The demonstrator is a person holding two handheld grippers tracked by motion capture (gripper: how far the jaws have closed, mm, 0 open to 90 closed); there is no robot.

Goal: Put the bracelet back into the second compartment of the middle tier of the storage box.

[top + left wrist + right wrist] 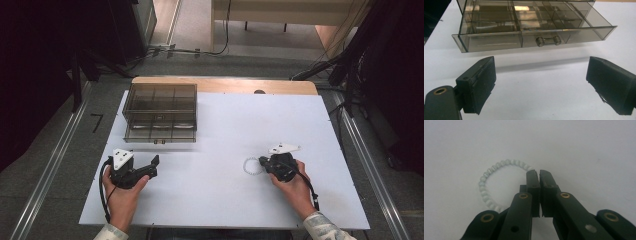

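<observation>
My right gripper (539,173) sits low on the white table (225,125), near its right front part, jaws pressed together at the right side of the pale bead bracelet (494,185). The bead string runs up to the pads and vanishes there, so I can't quite tell if a bead is pinched between them. From the high view the bracelet (251,165) lies flat just left of that gripper (262,162). My left gripper (541,85) is near the front left edge, jaws spread wide with nothing between them, facing the smoky clear drawer box (529,27) at the back left, whose lower drawer stands pulled out towards me.
</observation>
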